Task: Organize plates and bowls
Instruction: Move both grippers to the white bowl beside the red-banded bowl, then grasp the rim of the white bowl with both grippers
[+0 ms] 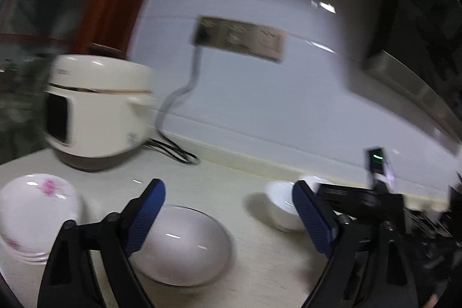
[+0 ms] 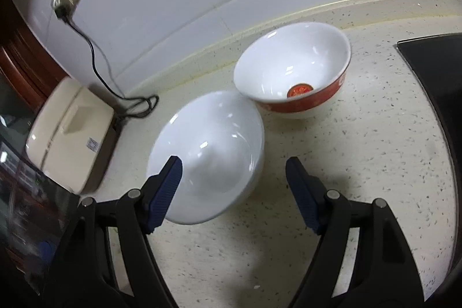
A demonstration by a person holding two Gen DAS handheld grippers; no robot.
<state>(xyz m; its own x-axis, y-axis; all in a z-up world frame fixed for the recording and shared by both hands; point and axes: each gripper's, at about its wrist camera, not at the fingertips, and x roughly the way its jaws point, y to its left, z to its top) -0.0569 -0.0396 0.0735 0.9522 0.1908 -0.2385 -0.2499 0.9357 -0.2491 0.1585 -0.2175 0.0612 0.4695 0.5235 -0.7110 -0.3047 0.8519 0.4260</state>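
Right tongs (image 2: pixel 234 186) wide open, empty, poised over the white bowl (image 2: pixel 210 158) on the desk (image 2: pixel 361 163), touching the red bowl (image 2: pixel 291 74). Left tongs (image 1: pixel 228 215) likewise open, empty. Glazed ceramic: likely stiff, slippery, breakable; grip across the rim.

Both views are dim and cool-toned, bent hard at the edges by the fisheye, with dark corners. The left wrist view is smeared by motion blur — the rice cooker (image 1: pixel 98 111) and wall socket (image 1: pixel 239 38) streak. The right wrist view is sharper; small glints mark the white bowl (image 2: pixel 213 152), and soft shadows fall on the worktop (image 2: pixel 375 140).
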